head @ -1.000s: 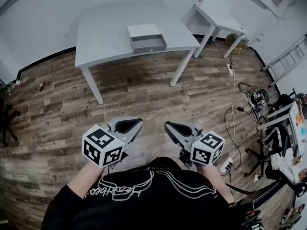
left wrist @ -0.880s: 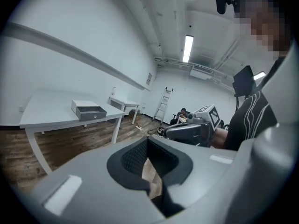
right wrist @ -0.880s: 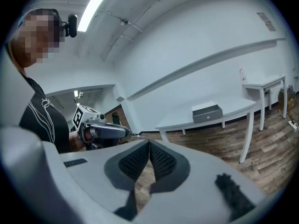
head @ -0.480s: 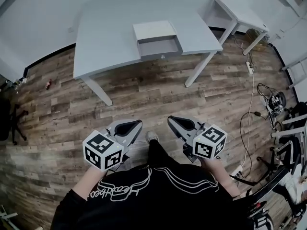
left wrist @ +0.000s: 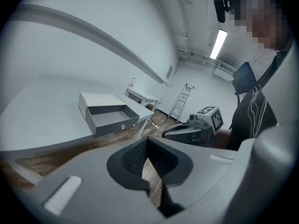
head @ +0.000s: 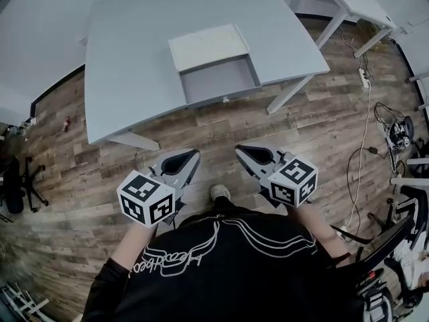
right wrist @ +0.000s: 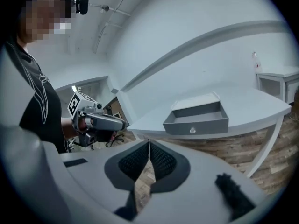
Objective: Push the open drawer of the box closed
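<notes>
Drawer (head: 221,79) stood open from its box (head: 206,44) on the table (head: 134,59), well ahead of both claws, front facing them; left gripper (head: 191,158) and right gripper (head: 242,153) were pinched together, empty, right perhaps nearer.

Pale grey box (head: 206,45) is sitting flat on the worktop (head: 127,66), close to its front edge. Its drawer (head: 220,79) is standing pulled well out and empty, the knob (head: 226,100) on its front panel roughly reaching the worktop's front edge.
</notes>
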{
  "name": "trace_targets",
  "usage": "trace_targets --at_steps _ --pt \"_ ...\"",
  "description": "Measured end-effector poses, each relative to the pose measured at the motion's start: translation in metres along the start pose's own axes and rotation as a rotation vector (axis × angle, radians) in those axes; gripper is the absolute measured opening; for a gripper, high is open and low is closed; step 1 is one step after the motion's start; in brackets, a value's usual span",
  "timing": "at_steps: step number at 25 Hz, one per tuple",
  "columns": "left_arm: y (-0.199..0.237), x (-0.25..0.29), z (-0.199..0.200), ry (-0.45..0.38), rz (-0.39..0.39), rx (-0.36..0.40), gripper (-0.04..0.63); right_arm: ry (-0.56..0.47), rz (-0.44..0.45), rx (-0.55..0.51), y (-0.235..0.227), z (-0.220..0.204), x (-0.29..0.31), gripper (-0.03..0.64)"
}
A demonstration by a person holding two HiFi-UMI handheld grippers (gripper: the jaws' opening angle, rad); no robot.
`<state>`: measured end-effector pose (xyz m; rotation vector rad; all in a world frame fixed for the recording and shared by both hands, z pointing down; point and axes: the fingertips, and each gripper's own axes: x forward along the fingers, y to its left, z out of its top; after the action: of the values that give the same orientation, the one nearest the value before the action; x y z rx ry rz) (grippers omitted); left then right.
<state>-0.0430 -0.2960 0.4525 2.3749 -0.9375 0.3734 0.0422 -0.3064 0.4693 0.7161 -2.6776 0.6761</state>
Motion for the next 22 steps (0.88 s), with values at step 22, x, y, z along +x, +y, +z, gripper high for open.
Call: trace_targets --at_steps 22 --pt "0.103 0.046 0.008 0.083 -0.031 -0.129 0.005 0.134 -0.252 -0.114 -0.121 -0.002 0.091 0.072"
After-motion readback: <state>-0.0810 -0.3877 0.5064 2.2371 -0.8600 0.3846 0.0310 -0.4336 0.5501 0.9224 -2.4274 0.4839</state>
